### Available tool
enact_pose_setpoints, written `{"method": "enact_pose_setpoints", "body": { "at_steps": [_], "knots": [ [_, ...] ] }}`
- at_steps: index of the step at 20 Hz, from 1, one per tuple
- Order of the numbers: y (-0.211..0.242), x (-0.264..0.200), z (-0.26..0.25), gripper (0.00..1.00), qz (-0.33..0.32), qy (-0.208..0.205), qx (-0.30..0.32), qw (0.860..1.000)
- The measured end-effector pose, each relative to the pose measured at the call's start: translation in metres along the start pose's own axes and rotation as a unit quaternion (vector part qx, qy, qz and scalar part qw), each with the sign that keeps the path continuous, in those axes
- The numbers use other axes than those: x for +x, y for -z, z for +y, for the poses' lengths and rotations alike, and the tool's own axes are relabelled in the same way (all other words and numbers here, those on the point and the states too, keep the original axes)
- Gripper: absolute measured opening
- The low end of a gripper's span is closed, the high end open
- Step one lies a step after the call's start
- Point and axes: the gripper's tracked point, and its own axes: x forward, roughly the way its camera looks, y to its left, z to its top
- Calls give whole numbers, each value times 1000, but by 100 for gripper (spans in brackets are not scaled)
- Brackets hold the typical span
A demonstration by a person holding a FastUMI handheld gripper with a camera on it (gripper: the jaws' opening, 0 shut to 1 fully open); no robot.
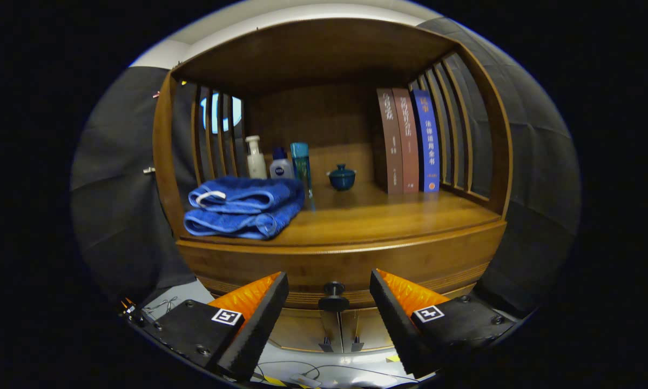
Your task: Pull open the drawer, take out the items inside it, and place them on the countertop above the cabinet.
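1. Drawer sits closed under the countertop, its front flush with the cabinet face.
2. Its dark round knob stands out from the drawer front, between the two fingertips and apart from both.
3. Gripper is spread wide, its fingers flanking the knob with nothing held between them.
4. On the countertop's left lies a folded blue towel, near the front edge.
5. Behind the towel stand a white pump bottle, a small white bottle with a blue cap and a tall teal bottle, close together in a row.
6. A small dark-blue lidded cup sits mid-shelf, apart from the bottles.
7. Three books stand upright at the right, touching one another, just beside the slatted side wall.
8. Below the drawer, two cabinet doors meet at a seam, each with a small dark handle.
9. What the drawer holds is hidden.
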Motion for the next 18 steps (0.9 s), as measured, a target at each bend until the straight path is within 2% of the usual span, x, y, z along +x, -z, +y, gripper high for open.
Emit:
{"method": "enact_pose_setpoints", "body": {
  "at_steps": [3, 6, 9, 12, 16, 18],
  "knots": [
    [23, 21, -5, 99, 15, 6, -1, 1000],
    [46, 40, -7, 93, 42, 11, -1, 999],
    [57, 46, -4, 67, 51, 13, -3, 999],
    [57, 46, -7, 52, 41, 20, -1, 999],
    [56, 47, -8, 33, 41, 21, -20, 999],
    [57, 47, -7, 33, 41, 18, -12, 999]
  ]
}}
